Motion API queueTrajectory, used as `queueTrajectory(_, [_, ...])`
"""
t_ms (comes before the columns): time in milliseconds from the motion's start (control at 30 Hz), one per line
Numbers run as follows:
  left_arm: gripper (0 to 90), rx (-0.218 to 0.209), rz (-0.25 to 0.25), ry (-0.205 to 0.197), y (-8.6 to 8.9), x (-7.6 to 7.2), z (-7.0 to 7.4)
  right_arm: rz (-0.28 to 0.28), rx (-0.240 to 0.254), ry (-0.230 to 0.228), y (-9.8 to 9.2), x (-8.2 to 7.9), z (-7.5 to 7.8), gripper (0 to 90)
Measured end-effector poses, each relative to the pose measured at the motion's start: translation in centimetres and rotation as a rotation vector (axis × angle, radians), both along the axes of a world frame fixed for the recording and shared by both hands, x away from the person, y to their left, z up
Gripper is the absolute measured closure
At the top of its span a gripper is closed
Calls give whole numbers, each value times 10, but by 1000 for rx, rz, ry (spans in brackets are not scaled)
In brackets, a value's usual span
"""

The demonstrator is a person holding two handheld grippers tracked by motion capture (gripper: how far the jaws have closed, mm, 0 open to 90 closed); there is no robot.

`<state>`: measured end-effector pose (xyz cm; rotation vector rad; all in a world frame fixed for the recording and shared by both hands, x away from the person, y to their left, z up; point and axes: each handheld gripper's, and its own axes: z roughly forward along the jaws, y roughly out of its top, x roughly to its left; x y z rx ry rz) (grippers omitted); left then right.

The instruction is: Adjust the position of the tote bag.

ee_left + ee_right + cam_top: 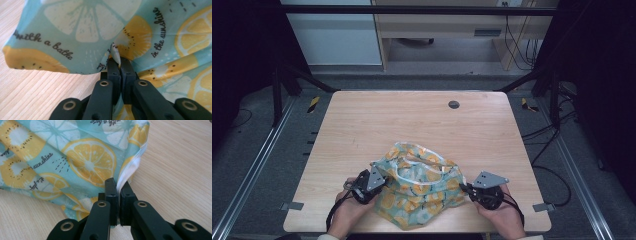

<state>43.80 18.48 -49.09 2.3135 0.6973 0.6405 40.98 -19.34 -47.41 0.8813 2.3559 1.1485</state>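
Lemon-print cloth (419, 187) sits bunched near the front edge of the wooden table (362, 125), well short of its dark round hole (454, 104). Left gripper (379, 181) and right gripper (466, 189) each clamp tight on a hem, one per side.

Citrus-print cloth (75, 25) printed in script: "with a bathe", "in the sunshine", also "sunshine" and "the play"

Light wooden table (362, 125), grey floor (257, 150), pale cabinet (337, 40) behind, black frame rails (422, 10), trailing cables (522, 45)
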Motion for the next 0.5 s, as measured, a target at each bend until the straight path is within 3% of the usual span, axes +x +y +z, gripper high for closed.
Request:
queueTrajectory(33, [887,8,-2,0,0,1,1,-2,2,-1,0,1,0,872])
queueTrajectory(67, [887,-18,7,-1,-1,2,0,-5,2,1,0,2,0,871])
queueTrajectory(167, [886,-34,17,13,0,7,-1,-11,5,3,1,4,0,850])
queueTrajectory(233, [853,-40,30,19,1,6,-1,-22,1,3,1,2,0,787])
queueTrajectory(267, [744,-38,48,9,2,5,1,-31,0,-9,0,1,0,707])
queueTrajectory(300, [744,-38,65,2,5,4,4,-31,0,-9,0,1,0,707])
queueTrajectory(367, [594,-72,100,-3,9,1,10,-49,6,-14,-2,0,1,618])
queueTrajectory(433, [449,-97,118,-5,13,-3,14,-93,14,-32,-3,-2,3,458])
queueTrajectory(467, [449,-101,120,-6,15,-5,17,-93,14,-32,-3,-2,3,458])
queueTrajectory(500, [386,-115,121,-6,19,-8,21,-113,31,-43,-5,-4,5,375])
